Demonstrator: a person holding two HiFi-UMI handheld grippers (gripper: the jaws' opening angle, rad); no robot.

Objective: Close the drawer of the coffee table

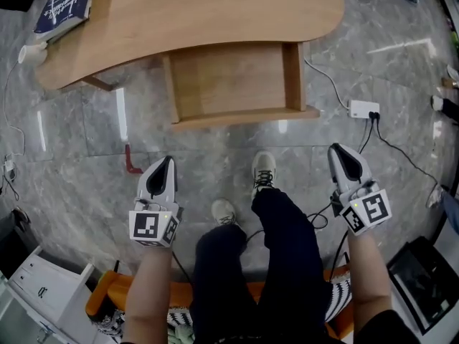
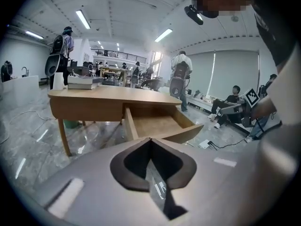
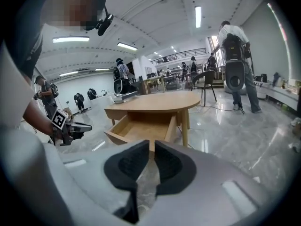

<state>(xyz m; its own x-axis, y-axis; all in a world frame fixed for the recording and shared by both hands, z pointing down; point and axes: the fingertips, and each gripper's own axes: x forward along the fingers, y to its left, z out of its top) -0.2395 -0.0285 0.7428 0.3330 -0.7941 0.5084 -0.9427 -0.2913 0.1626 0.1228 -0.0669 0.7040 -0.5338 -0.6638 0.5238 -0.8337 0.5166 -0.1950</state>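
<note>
The wooden coffee table (image 1: 201,13) stands ahead, its drawer (image 1: 233,84) pulled out towards me and empty. My left gripper (image 1: 166,162) hangs over the floor, below and to the left of the drawer front (image 1: 244,118), apart from it. Its jaws are shut on nothing. My right gripper (image 1: 338,151) is below and to the right of the front, with a thin gap between its pads and nothing in it. The left gripper view has its gripper (image 2: 150,140) aimed at the drawer (image 2: 157,125). In the right gripper view, its gripper (image 3: 152,145) faces the drawer (image 3: 141,126) from the other side.
A dark book (image 1: 64,2) lies at the table's left end. On the marble floor to the right are a white power strip (image 1: 363,109) and its cables. My feet (image 1: 264,170) are between the grippers. A person with a backpack (image 3: 235,46) stands beyond the table.
</note>
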